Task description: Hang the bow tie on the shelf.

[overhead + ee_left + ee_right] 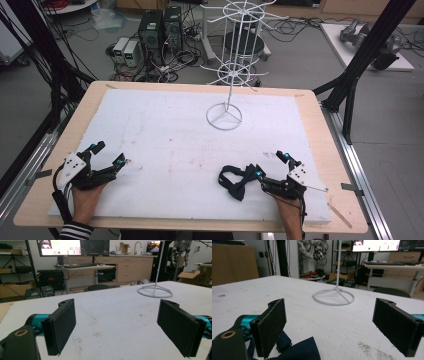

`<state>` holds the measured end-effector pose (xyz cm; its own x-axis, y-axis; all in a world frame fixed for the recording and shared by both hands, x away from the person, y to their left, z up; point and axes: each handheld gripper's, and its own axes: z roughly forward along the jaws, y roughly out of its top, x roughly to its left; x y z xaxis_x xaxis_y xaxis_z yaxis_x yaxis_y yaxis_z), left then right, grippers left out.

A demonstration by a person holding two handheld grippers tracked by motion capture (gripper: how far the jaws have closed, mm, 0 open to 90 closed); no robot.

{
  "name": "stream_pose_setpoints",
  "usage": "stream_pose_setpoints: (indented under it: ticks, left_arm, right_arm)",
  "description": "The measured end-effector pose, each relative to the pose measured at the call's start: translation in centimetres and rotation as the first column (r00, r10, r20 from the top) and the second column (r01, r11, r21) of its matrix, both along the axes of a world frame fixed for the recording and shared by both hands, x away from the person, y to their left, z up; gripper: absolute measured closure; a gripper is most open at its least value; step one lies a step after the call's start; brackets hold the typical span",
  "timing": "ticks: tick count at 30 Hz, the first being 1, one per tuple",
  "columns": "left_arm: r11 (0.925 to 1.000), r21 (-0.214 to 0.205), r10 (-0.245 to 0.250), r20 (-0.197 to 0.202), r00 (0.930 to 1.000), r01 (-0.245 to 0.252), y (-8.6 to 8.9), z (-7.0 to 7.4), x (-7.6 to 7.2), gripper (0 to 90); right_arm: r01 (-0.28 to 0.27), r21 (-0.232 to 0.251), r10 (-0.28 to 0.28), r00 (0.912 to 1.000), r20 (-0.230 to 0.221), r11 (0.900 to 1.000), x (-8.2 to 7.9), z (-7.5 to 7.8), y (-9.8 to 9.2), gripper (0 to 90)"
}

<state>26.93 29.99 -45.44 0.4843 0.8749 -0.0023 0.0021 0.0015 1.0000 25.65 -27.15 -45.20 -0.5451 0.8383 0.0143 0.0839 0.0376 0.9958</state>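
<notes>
A dark navy bow tie (236, 180) with its strap lies on the white foam mat (170, 145) near the front right. My right gripper (270, 164) rests open just right of it, its left jaw beside the fabric; the bow tie (298, 350) lies below that jaw in the right gripper view, nothing between the pads. A white wire display stand (230, 65) rises from a ring base (224, 116) at the mat's far middle. My left gripper (109, 154) sits open at the front left, jaws wide with bare mat between them (117, 322).
The stand's ring base (155, 291) (334, 297) lies ahead of both grippers. A wooden table edge (325, 150) frames the mat. Black frame posts (365, 55) stand at the right and left. Computers and cables (160, 35) sit on the floor beyond the table.
</notes>
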Motion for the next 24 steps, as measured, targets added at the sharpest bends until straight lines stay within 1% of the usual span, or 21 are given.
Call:
stream_pose_setpoints:
  ticks: [2, 4, 6, 8, 10, 12, 14, 15, 17, 20, 22, 23, 24]
  left_arm:
    - [1.0000, -0.002, 0.001, 0.002, 1.0000, -0.001, 0.0, 0.0, 0.0, 15.8]
    - [1.0000, -0.003, 0.000, 0.002, 1.0000, 0.000, 0.0, 0.0, 0.0, 15.8]
    - [1.0000, -0.001, 0.000, 0.000, 1.0000, 0.000, 0.0, 0.0, 0.0, 15.8]
    - [1.0000, -0.002, 0.000, 0.000, 1.0000, 0.000, 0.0, 0.0, 0.0, 15.8]
    - [1.0000, -0.001, -0.001, 0.001, 1.0000, 0.001, 0.0, 0.0, 0.0, 15.8]
    - [1.0000, -0.002, -0.001, 0.002, 1.0000, 0.001, 0.0, 0.0, 0.0, 15.8]
    - [1.0000, -0.003, -0.001, 0.003, 1.0000, 0.001, 0.0, 0.0, 0.0, 15.8]
    - [1.0000, -0.003, -0.001, 0.002, 1.0000, 0.001, 0.0, 0.0, 0.0, 15.8]
    - [1.0000, -0.003, 0.000, 0.003, 1.0000, 0.000, 0.0, 0.0, 0.0, 15.8]
    - [1.0000, -0.002, 0.000, 0.001, 1.0000, 0.000, 0.0, 0.0, 0.0, 15.8]
    - [1.0000, -0.001, 0.000, 0.000, 1.0000, 0.000, 0.0, 0.0, 0.0, 15.8]
    - [1.0000, -0.001, 0.000, 0.000, 1.0000, 0.000, 0.0, 0.0, 0.0, 15.8]
    - [1.0000, -0.001, 0.000, 0.000, 1.0000, 0.000, 0.0, 0.0, 0.0, 15.8]
  right_arm:
    - [-0.006, -0.039, 0.005, 0.9999, -0.014, 0.9992, 0.2, 0.2, 0.2, 10.8]
    - [-0.017, -0.046, 0.017, 0.9997, -0.017, 0.9988, 0.2, 0.6, 0.3, 10.8]
    - [-0.027, -0.063, 0.026, 0.9995, -0.019, 0.9976, 0.4, 1.1, 0.4, 10.8]
    - [-0.048, -0.081, 0.045, 0.9981, -0.042, 0.9955, 0.6, 1.7, 0.6, 10.8]
    - [-0.071, -0.103, 0.065, 0.9958, -0.065, 0.9922, 0.8, 2.3, 0.7, 10.8]
    - [-0.088, -0.130, 0.078, 0.9941, -0.075, 0.9876, 1.1, 2.8, 0.9, 10.8]
    - [-0.106, -0.145, 0.091, 0.9904, -0.104, 0.9837, 1.3, 3.3, 1.0, 10.9]
    - [-0.115, -0.154, 0.099, 0.9891, -0.109, 0.9813, 1.5, 3.5, 1.1, 10.9]
    - [-0.134, -0.171, 0.113, 0.9856, -0.126, 0.9761, 1.6, 3.9, 1.3, 10.9]
    - [-0.165, -0.207, 0.135, 0.9790, -0.153, 0.9643, 2.0, 4.3, 1.7, 10.9]
    - [-0.194, -0.233, 0.154, 0.9717, -0.180, 0.9530, 2.4, 4.6, 2.0, 10.9]
    - [-0.215, -0.241, 0.166, 0.9642, -0.206, 0.9465, 2.5, 4.7, 2.2, 10.9]
    - [-0.231, -0.250, 0.177, 0.9590, -0.222, 0.9402, 2.7, 4.7, 2.5, 10.9]
